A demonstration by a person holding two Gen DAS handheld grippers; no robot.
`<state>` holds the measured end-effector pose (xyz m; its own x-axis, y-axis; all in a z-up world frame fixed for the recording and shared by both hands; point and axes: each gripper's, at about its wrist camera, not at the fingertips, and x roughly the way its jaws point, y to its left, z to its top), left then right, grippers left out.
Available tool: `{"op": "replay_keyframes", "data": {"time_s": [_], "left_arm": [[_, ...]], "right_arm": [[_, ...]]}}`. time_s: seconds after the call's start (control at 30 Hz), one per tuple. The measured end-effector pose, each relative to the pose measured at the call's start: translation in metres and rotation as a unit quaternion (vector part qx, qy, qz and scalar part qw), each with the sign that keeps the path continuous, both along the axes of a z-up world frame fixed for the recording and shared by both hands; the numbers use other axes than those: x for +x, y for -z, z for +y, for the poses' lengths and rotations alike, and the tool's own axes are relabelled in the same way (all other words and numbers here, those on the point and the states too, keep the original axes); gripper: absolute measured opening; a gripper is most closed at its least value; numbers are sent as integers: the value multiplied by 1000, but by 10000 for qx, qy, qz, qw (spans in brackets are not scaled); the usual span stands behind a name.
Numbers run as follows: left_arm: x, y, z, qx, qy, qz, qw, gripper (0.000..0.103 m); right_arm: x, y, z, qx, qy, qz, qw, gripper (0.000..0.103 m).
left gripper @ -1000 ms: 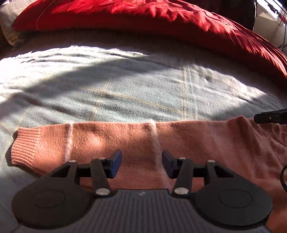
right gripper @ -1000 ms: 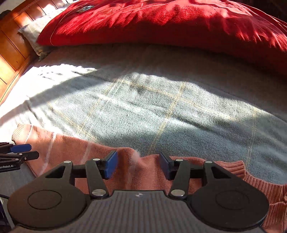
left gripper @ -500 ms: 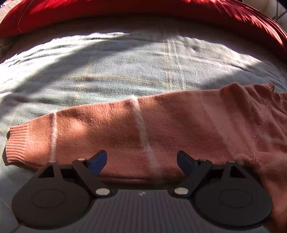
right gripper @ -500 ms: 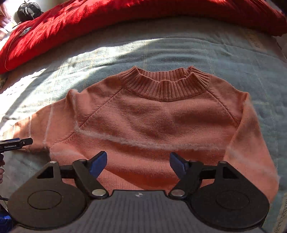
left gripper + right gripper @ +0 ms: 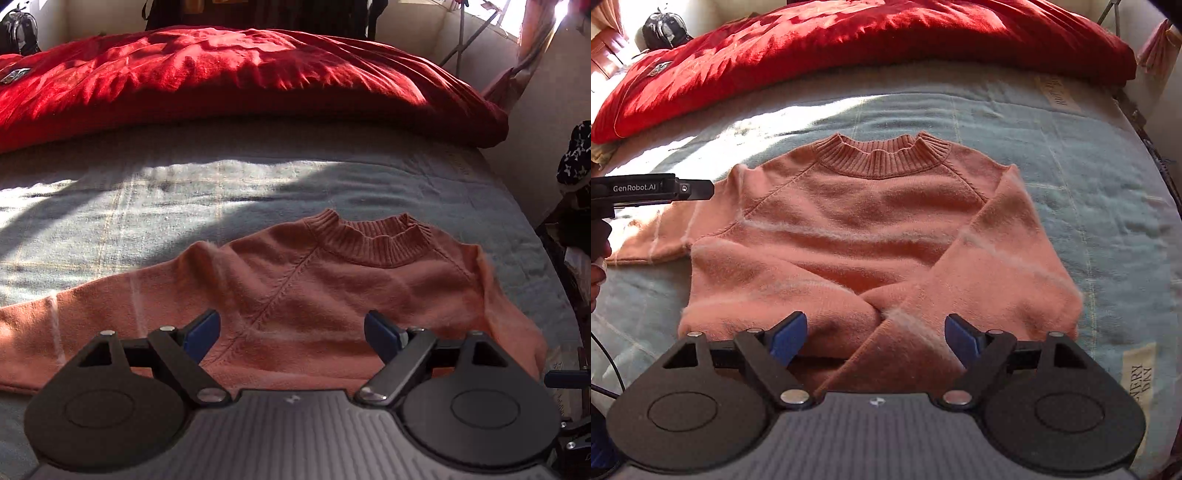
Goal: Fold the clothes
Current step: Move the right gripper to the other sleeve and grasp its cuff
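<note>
While both grippers hang open over the bed, the salmon-pink fuzzy knit sweater (image 5: 849, 229) lies flat, collar away from the cameras, on the pale blue-grey woven blanket (image 5: 1089, 177). Its ribbed crew collar (image 5: 882, 158) points toward the rumpled red duvet (image 5: 849, 40) at the far side. The right-hand sleeve (image 5: 990, 280) is already folded diagonally across the lower body, while the left-hand sleeve (image 5: 74, 325) stretches straight out sideways.

The left gripper (image 5: 291, 336) shows its 2 blue pads spread wide with nothing between them, hovering above the sweater's shoulder seam. The right gripper (image 5: 875, 338) is equally wide and empty, above the hem where the folded sleeve crosses.

As a judgement, the knit looks soft, light and limp, with a fluffy nap that should grip the pads well but will sag and stretch if lifted by a single layer. A pinch at the ribbed cuff or along the outstretched sleeve's edge seems the safest hold, since the ribbing is thicker and firmer. Dragging it risks rucking the blanket beneath.

Compared with 0.5 s ago, the left camera has swung from the outstretched sleeve toward the collar and shoulder, and its cuff is now out of its frame. The right camera has pulled back slightly, so the collar sits a little farther off and the crossed sleeve fills the foreground. Both sets of jaws remain as wide as before.
</note>
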<state>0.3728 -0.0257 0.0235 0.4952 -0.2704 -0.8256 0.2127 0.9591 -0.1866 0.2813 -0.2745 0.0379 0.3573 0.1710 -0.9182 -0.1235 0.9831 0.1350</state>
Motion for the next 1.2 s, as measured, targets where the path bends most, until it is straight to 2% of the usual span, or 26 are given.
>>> {"op": "replay_keyframes", "data": {"time_s": [0.13, 0.23, 0.4, 0.53, 0.57, 0.63, 0.83, 0.97, 1.1, 1.2], "left_arm": [[-6, -3, -49, 61, 502, -31, 9987, 85], [-12, -2, -70, 106, 772, 23, 9970, 85], [-17, -6, -81, 303, 991, 135, 9945, 85], [-15, -14, -82, 393, 963, 222, 9943, 85], [-14, -16, -82, 396, 953, 247, 9943, 85], [-13, -21, -85, 373, 949, 266, 9944, 85], [-12, -41, -99, 369, 968, 219, 9944, 85], [-12, -52, -105, 401, 1038, 177, 9936, 85], [-11, -60, -107, 419, 1115, 156, 9928, 85], [-8, -63, -110, 482, 1105, 194, 9925, 85]], "right_arm": [[-4, 9, -3, -173, 154, -2, 9997, 91], [1, 18, 3, -280, 267, -119, 9992, 102], [-19, 33, -27, -826, 211, 154, 9962, 103], [-29, 37, -71, -1051, 520, 519, 9917, 103], [-30, 38, -79, -1054, 600, 569, 9910, 103], [-31, 41, -90, -744, 793, 618, 9922, 103], [-18, 61, -67, -218, 1063, 809, 9908, 103], [-20, 70, -65, -993, 934, 683, 9883, 103], [-23, 70, -89, -764, 1318, 820, 9849, 103], [-20, 74, -80, -875, 1125, 807, 9865, 103]]}}
